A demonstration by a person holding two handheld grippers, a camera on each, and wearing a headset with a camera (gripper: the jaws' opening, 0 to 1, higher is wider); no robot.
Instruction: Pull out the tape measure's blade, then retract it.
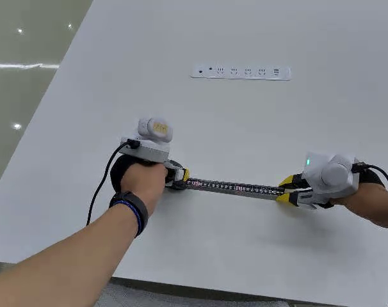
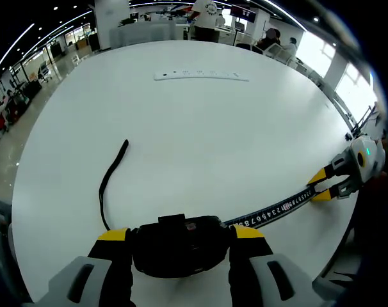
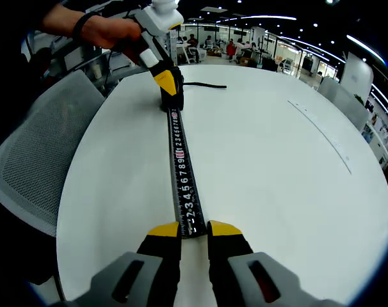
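Observation:
The black tape measure case (image 2: 176, 246) sits on the white table, clamped between the yellow-tipped fingers of my left gripper (image 2: 181, 234). In the head view the left gripper (image 1: 175, 176) is at the middle left, and the case (image 1: 177, 179) peeks out past the hand. The dark numbered blade (image 1: 232, 188) runs right across the table to my right gripper (image 1: 285, 190), which is shut on the blade's end. In the right gripper view the blade (image 3: 182, 177) stretches from the case (image 3: 169, 89) down to my right gripper (image 3: 193, 229).
A white power strip (image 1: 241, 71) lies flat on the table farther back. The case's black wrist strap (image 2: 111, 180) trails on the table to the left. A grey mesh chair (image 3: 34, 173) stands at the table's near edge. Cables hang from both grippers.

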